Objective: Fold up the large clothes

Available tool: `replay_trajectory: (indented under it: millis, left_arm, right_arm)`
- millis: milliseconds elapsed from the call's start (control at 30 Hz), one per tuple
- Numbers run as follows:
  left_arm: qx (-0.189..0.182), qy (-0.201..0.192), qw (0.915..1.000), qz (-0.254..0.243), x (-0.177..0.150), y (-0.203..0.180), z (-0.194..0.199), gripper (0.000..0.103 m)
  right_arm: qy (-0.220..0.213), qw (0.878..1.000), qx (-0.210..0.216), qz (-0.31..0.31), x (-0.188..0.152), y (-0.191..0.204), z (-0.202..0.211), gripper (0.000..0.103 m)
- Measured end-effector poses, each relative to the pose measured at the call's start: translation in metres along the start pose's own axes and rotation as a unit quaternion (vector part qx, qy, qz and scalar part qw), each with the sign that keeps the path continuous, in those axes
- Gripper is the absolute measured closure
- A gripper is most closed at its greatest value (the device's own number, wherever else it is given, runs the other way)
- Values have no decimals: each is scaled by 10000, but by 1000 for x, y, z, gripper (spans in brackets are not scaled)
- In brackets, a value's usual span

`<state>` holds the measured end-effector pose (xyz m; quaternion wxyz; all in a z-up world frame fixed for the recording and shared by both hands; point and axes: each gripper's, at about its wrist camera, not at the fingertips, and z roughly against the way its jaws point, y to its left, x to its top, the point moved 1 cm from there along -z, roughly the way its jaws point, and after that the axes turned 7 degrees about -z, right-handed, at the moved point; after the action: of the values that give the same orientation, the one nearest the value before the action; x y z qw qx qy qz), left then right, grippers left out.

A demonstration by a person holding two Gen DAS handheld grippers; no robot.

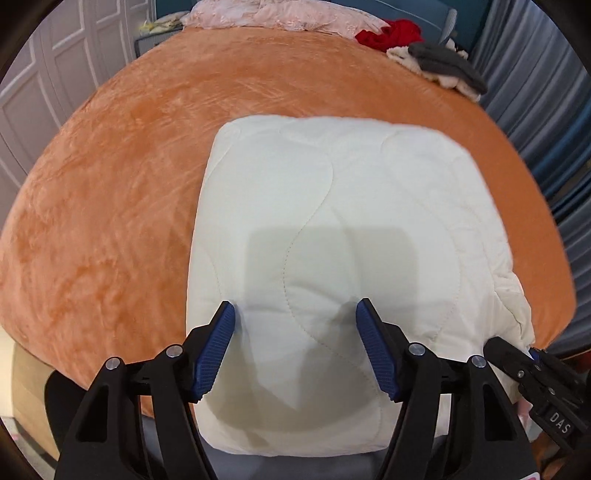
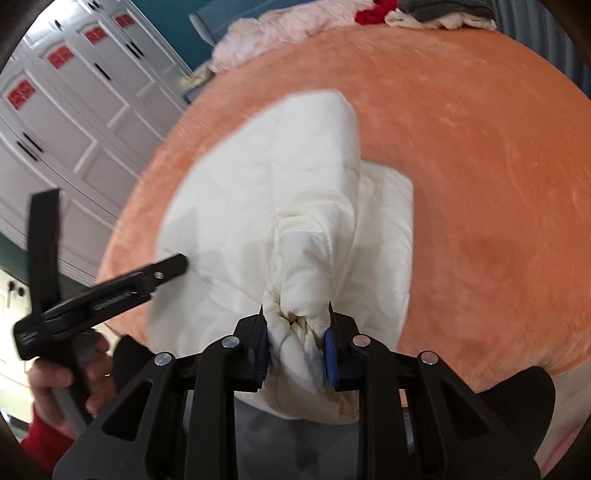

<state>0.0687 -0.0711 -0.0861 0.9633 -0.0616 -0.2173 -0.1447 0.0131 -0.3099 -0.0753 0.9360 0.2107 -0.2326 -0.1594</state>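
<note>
A folded cream quilted garment (image 1: 332, 236), puffy and stitched in wavy lines, lies as a rounded rectangular bundle on the plush orange bedspread (image 1: 110, 206), directly ahead of and below the left gripper (image 1: 295, 347). That gripper's ribbed blue pads (image 1: 216, 350) stand wide apart over the near end of the bundle, gripping nothing. Just to its right, the right gripper (image 2: 295, 350) is clamped on a bunched, crinkled fold of the same garment, the smooth fabric gathered into tight pleats between its pads. Far ahead of both, along the bedspread's far edge, lie a pale pink crumpled cloth (image 1: 266, 16), a red garment (image 1: 391, 33) and a grey-and-cream pile (image 1: 443, 62). Panelled white wardrobe doors (image 2: 74, 110) stand off to the left.
</note>
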Motion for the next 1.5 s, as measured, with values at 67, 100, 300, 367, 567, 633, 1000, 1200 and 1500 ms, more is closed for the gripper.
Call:
replay_trajectory:
  millis: [67, 100, 300, 367, 567, 633, 1000, 1200, 1500]
  left_arm:
    - [181, -18, 9997, -170, -2, -8, -3, 37]
    - [263, -11, 9993, -264, -4, -12, -6, 37]
    - [620, -41, 9969, -479, -10, -24, -20, 37]
    - [669, -56, 9965, -506, -12, -25, -24, 37]
    - [755, -69, 9956, -549, -14, -23, -34, 37]
    - [794, -70, 9952, -565, -14, -25, -36, 37]
    - [635, -291, 9961, -544, -14, -22, -26, 36]
    - [306, -533, 9981, 67, -2, 19, 22, 38]
    - [332, -635, 9972, 215, 73, 32, 8, 38]
  right_arm:
    - [73, 9997, -223, 21, -2, -1, -12, 80]
    - [112, 9993, -364, 49, -3, 0, -19, 80]
    - [196, 9968, -765, 150, -9, -1, -40, 79]
    - [226, 9965, -797, 82, -12, -4, -45, 78]
    - [251, 9947, -983, 176, -5, 1, -59, 77]
    - [241, 9943, -1020, 184, -6, 3, -61, 77]
    - [85, 9968, -755, -240, -7, -10, -37, 61]
    - [-584, 9964, -597, -173, 6, 1, 35, 59]
    - [-936, 9940, -503, 272, 103, 46, 18, 58]
